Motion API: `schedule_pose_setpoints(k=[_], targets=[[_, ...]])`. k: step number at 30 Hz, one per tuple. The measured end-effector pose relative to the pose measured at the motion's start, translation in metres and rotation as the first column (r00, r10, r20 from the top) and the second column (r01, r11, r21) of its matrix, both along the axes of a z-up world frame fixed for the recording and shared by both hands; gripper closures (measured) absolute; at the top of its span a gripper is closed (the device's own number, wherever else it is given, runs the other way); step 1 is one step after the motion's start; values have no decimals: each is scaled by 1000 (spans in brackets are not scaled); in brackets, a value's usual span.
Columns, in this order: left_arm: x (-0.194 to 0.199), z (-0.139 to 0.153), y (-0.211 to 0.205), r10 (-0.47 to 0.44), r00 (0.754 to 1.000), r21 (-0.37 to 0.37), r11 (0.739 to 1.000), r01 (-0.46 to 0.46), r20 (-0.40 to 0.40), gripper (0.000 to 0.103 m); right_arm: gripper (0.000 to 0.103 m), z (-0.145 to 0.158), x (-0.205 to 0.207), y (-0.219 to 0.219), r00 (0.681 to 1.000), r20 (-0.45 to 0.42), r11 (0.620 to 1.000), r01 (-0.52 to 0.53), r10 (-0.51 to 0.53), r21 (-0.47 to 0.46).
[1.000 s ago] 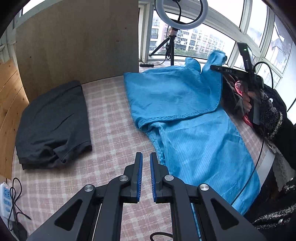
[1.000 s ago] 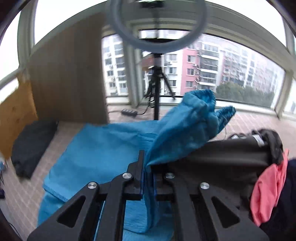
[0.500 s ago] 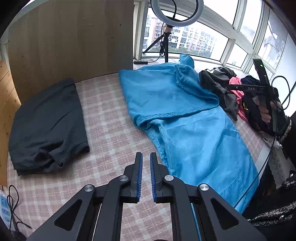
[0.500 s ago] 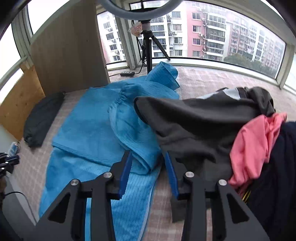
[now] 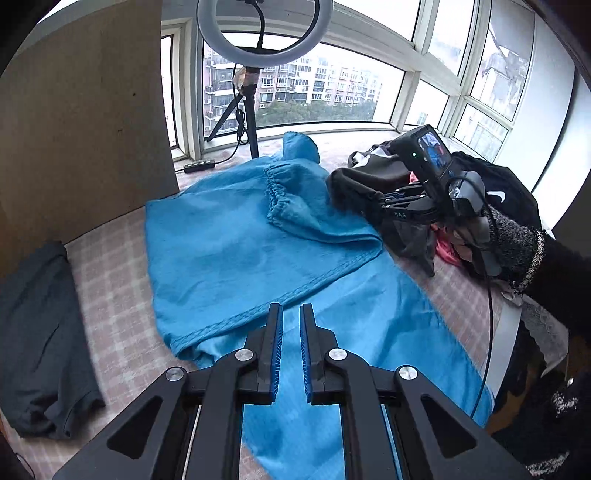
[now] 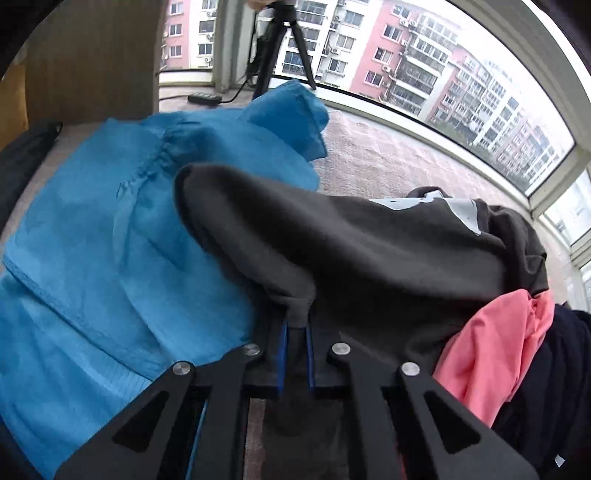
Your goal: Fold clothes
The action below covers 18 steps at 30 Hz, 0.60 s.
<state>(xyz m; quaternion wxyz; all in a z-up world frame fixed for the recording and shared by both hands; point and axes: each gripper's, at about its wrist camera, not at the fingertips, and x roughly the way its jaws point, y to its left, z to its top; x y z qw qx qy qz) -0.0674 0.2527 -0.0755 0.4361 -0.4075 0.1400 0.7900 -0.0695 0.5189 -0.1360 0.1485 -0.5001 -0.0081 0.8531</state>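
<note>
A blue garment (image 5: pixel 240 240) lies spread on the checked surface (image 5: pixel 110 295), with a gathered sleeve laid across its top. In the right wrist view the blue garment (image 6: pixel 92 240) fills the left side. My left gripper (image 5: pixel 291 314) hovers above its folded hem, its fingers close together with nothing between them. My right gripper (image 6: pixel 295 325) is shut on a fold of a dark grey garment (image 6: pixel 369 258) that overlaps the blue one's right edge. The left wrist view shows the right gripper (image 5: pixel 371 206), held by a gloved hand, pinching that dark grey garment (image 5: pixel 369 177).
A folded dark garment (image 5: pixel 40 332) lies at the left. A pile with a pink garment (image 6: pixel 491 343) and a black garment (image 5: pixel 495 192) sits at the right. A wooden panel (image 5: pixel 85 129), a ring light on a tripod (image 5: pixel 264 33) and a power strip (image 5: pixel 199 167) stand behind.
My right gripper let go of the blue sleeve, which now lies on the garment, then closed on the dark grey garment. My left gripper moved right, over the blue hem.
</note>
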Motion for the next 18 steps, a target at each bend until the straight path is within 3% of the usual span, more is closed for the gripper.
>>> schedule_pose_setpoints(k=[1, 3, 6, 8, 9, 12, 14, 16, 18], targets=[[-4, 0, 9, 11, 1000, 3, 1000, -11, -2, 93, 96, 11, 5, 15, 999, -32, 999, 20, -21, -38], [-11, 0, 26, 32, 999, 9, 999, -32, -5, 86, 96, 43, 24, 46, 992, -96, 997, 76, -78, -21], [-22, -1, 52, 65, 998, 19, 998, -64, -10, 72, 96, 80, 68, 117, 953, -135, 960, 278, -272, 28], [-34, -6, 72, 87, 996, 30, 996, -88, 11, 71, 94, 87, 98, 163, 904, -71, 900, 426, -421, 89], [-43, -12, 83, 106, 994, 31, 994, -107, 37, 71, 93, 89, 111, 175, 895, -37, 888, 446, -445, 114], [-73, -35, 109, 166, 977, 25, 985, -171, 137, 65, 86, 107, 149, 171, 894, -54, 885, 448, -445, 127], [-90, -53, 121, 214, 959, -9, 976, -217, 187, 63, 77, 125, 172, 155, 895, -106, 886, 444, -433, 129], [-105, -69, 131, 250, 937, -29, 968, -250, 246, 62, 76, 143, 188, 137, 889, -173, 883, 448, -424, 140], [-112, -80, 137, 265, 922, -36, 963, -266, 281, 62, 71, 158, 202, 122, 884, -244, 907, 419, -398, 40]])
